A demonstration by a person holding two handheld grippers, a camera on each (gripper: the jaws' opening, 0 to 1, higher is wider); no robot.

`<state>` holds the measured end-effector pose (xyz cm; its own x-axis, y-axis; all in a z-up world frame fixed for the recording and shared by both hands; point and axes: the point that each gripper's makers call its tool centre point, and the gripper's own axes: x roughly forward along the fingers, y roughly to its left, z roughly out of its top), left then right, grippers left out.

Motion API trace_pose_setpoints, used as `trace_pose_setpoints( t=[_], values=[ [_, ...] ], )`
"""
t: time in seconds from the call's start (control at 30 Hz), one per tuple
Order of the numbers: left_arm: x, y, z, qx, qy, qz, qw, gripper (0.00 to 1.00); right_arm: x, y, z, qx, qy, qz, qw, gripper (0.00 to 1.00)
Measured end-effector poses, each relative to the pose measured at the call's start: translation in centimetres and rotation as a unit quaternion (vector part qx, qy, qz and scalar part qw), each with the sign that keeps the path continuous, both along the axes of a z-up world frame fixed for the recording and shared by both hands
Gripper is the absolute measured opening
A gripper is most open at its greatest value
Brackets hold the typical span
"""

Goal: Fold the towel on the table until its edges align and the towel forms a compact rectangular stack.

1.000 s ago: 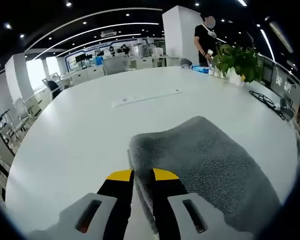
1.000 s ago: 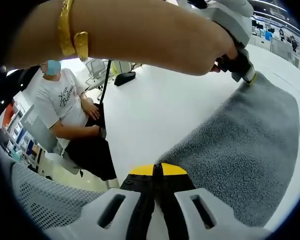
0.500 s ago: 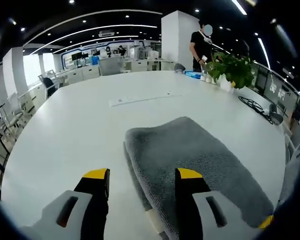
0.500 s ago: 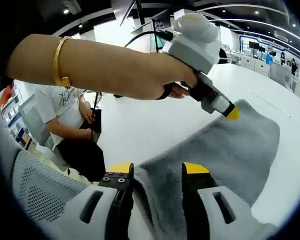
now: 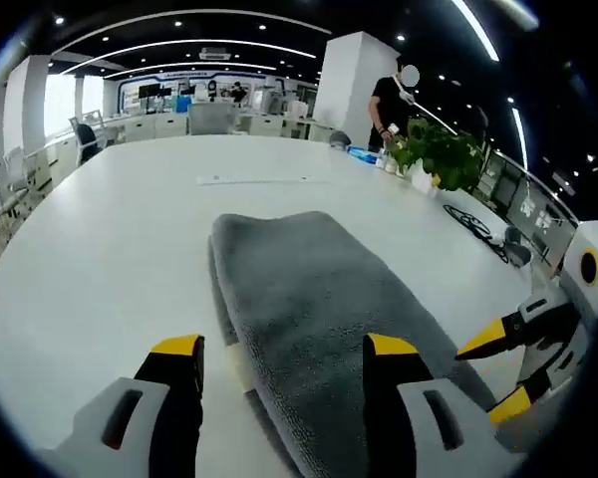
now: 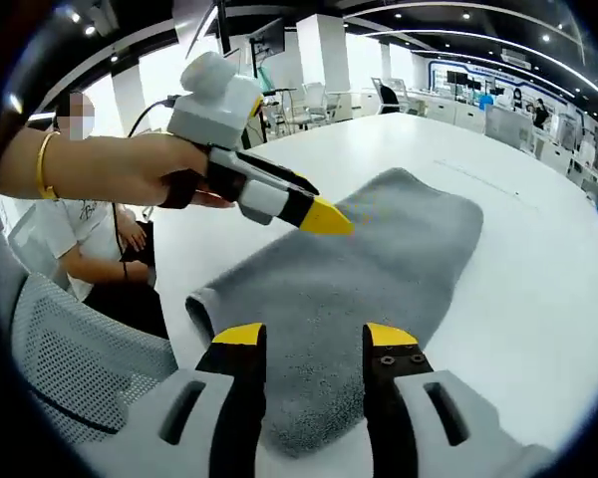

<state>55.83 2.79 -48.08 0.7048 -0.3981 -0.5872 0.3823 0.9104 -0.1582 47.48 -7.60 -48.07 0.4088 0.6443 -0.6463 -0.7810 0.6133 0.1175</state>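
A grey towel lies folded in layers on the white table, a long strip running away from me. My left gripper hovers open above its near end, jaws wide apart with nothing between them. The right gripper view looks along the same towel from its other end, and my right gripper stands open over that end. The left gripper, held by a hand with a gold bracelet, comes in from the left above the towel. The right gripper shows at the right edge of the left gripper view, jaws apart.
A potted plant and small items stand at the table's far side, where a person in black stands. A white strip lies beyond the towel. Cables lie to the right. A seated person and a mesh chair are at the table edge.
Both grippers were shut on the towel's end a second ago; they have opened, let go and lifted back. The towel now lies flat and free.
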Motion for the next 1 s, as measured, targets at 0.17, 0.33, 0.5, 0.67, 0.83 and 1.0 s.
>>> trace_pose_setpoints(
  t=[0.17, 0.33, 0.5, 0.67, 0.83, 1.0],
  values=[
    [-2.3, -0.1, -0.4, -0.019, 0.018, -0.001, 0.9997, 0.66, 0.8, -1.8, -0.5, 0.001, 0.004, -0.043, 0.9991, 0.37],
    [-4.8, 0.7, -1.1, -0.024, 0.033, 0.003, 0.9992, 0.66, 1.7, -3.7, -1.7, 0.003, 0.022, -0.081, 0.9965, 0.36],
    [-7.0, 1.1, -1.8, -0.012, 0.053, -0.002, 0.9985, 0.67, 1.4, -4.8, -1.8, -0.012, 0.018, -0.099, 0.9948, 0.36],
    [-9.0, 1.4, -2.4, -0.012, 0.064, 0.006, 0.9978, 0.67, 0.5, -4.5, -2.4, -0.005, 0.035, -0.106, 0.9937, 0.34],
    [-10.4, 1.7, -2.7, 0.006, 0.073, 0.006, 0.9973, 0.63, 0.0, -4.4, -2.4, -0.011, 0.03, -0.108, 0.9936, 0.32],
    [-11.3, 1.9, -2.4, 0.034, 0.077, -0.009, 0.9964, 0.56, 0.0, -4.2, -2.9, -0.003, 0.04, -0.114, 0.9927, 0.23]
  ],
)
